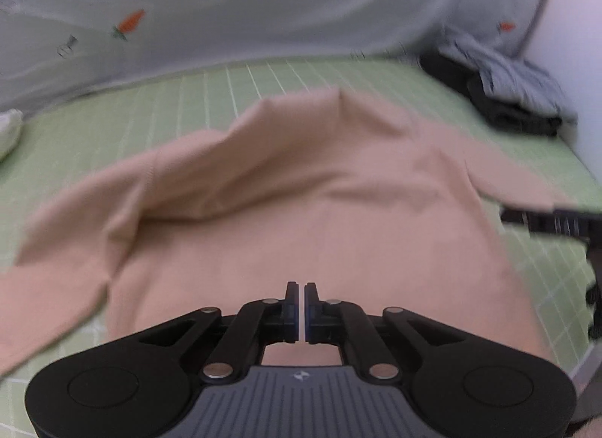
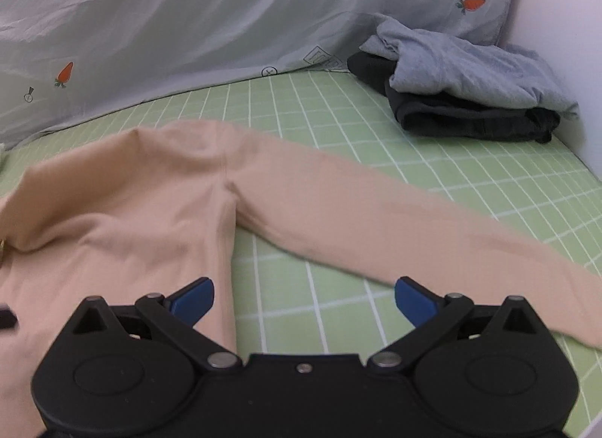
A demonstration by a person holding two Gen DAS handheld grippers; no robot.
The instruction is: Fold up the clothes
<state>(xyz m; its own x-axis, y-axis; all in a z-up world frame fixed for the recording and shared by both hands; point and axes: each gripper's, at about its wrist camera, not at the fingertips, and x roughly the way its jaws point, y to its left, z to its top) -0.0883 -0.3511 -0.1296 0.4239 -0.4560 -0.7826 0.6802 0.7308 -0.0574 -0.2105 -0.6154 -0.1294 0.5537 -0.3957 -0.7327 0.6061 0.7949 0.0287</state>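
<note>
A peach long-sleeved shirt (image 1: 301, 189) lies spread on the green checked sheet (image 1: 195, 99). My left gripper (image 1: 303, 287) hovers over the shirt's body with its jaws shut; I see no cloth pinched between the pads. In the right wrist view the shirt (image 2: 124, 204) fills the left side and one sleeve (image 2: 376, 212) runs out to the right. My right gripper (image 2: 304, 295) is open above the gap between body and sleeve, blue pads (image 2: 193, 300) wide apart with nothing between them. Its finger (image 1: 545, 221) shows at the right edge of the left wrist view.
A stack of folded grey and black clothes (image 2: 466, 88) sits at the back right by the white wall (image 2: 557, 43). A pale bedcover with carrot prints (image 2: 188, 31) rises along the back. Something white (image 1: 9, 129) lies at the far left.
</note>
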